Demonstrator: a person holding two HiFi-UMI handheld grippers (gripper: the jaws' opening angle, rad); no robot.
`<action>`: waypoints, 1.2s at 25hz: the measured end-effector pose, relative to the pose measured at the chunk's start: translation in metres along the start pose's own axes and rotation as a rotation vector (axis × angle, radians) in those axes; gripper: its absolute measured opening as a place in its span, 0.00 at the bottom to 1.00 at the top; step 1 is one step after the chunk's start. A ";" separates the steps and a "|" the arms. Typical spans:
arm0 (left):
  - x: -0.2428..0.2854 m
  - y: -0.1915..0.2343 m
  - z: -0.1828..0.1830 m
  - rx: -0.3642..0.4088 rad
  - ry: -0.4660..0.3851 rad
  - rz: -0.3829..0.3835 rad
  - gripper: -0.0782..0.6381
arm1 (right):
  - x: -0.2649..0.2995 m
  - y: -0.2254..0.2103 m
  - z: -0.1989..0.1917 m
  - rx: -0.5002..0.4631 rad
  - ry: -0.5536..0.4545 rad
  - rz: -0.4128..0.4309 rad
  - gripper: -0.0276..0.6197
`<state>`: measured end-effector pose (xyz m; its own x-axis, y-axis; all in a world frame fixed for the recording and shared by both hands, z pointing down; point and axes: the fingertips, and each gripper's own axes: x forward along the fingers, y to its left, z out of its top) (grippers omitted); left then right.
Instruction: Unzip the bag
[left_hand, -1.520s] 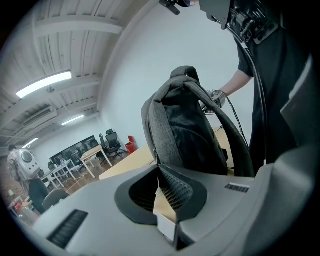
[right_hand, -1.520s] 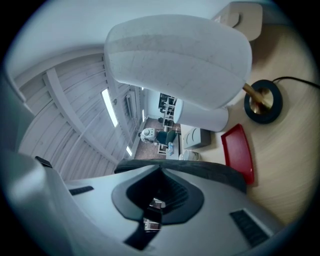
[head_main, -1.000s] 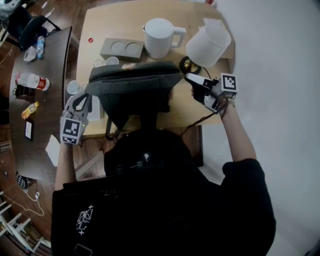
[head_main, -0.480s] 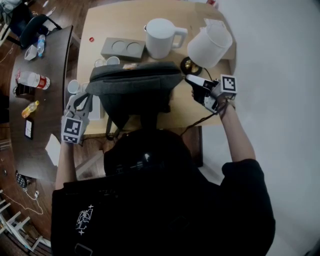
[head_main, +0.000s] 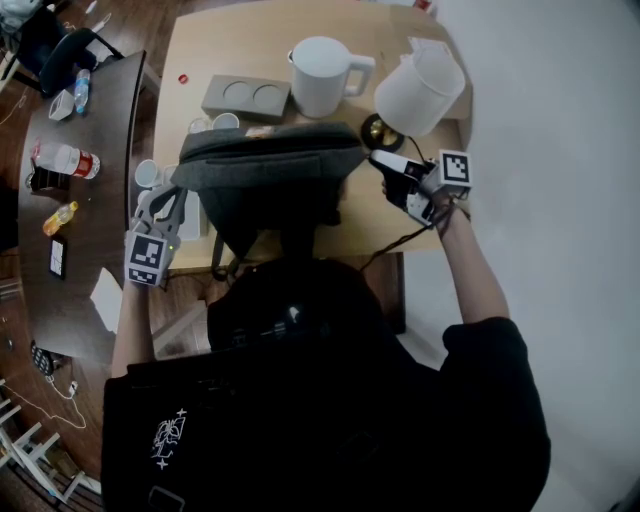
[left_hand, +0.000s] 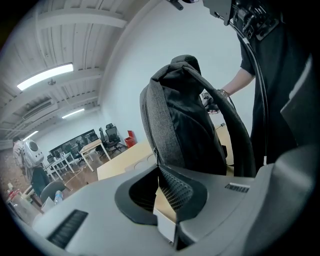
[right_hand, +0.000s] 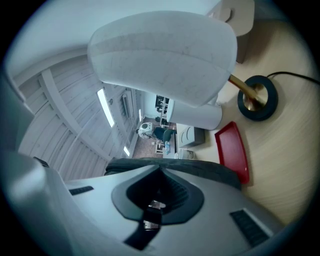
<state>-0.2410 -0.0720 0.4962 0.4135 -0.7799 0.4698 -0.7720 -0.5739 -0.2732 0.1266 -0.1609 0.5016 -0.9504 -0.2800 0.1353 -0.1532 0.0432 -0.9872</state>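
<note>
The grey backpack (head_main: 268, 175) stands upright on the pale wooden table (head_main: 205, 55), at the centre of the head view. At its right end, the right gripper (head_main: 378, 160) is clamped on a metal zipper pull (right_hand: 156, 205). At its left end, the left gripper (head_main: 168, 198) has its jaws closed, with the tips against the backpack's side seam. A white jug (head_main: 322, 75) stands behind the backpack.

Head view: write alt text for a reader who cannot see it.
A grey backpack stands upright on a wooden table, the left gripper and right gripper shut at its sides. A white jug and lamp stand behind it.
</note>
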 end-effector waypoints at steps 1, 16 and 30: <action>0.001 0.000 -0.001 -0.002 0.001 0.000 0.12 | 0.000 -0.001 0.000 0.002 0.000 -0.001 0.05; 0.003 -0.002 -0.006 -0.025 0.006 0.004 0.12 | 0.001 -0.006 -0.001 0.001 0.000 0.004 0.06; 0.007 -0.004 -0.011 -0.005 0.035 0.034 0.13 | -0.002 -0.008 -0.006 -0.056 -0.007 0.016 0.10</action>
<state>-0.2409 -0.0723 0.5095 0.3699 -0.7897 0.4895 -0.7880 -0.5458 -0.2851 0.1279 -0.1546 0.5098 -0.9510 -0.2855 0.1185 -0.1528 0.1009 -0.9831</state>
